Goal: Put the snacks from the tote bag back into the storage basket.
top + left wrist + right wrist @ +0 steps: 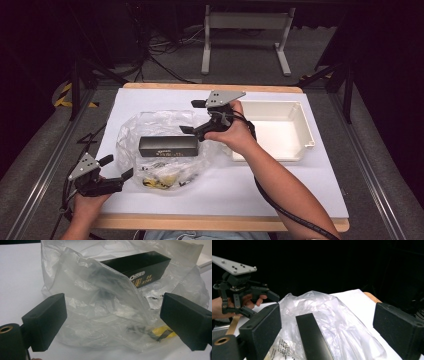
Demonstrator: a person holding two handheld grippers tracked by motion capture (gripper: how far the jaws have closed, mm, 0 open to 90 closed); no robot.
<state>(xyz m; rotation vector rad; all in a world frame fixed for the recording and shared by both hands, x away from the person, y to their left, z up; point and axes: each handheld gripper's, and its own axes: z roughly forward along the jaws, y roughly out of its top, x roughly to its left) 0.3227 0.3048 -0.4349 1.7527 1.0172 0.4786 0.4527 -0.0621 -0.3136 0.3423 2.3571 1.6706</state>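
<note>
While both empty, left gripper [116, 167] gapes; right gripper [192, 116] too.

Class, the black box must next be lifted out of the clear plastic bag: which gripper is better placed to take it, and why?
Probably the right gripper: it hovers open beside the black box, its jaws straddling it in its own view. The left gripper faces crumpled plastic bag first.

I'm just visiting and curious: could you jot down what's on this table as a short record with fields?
Surface: white table sheet
Bag: clear plastic bag, crumpled, left of centre
In bag: black box with printed label; small yellow and black items
Tray: white tray, right side, looks empty
Left claw: open, beside the bag
Right claw: open, above the box
</note>
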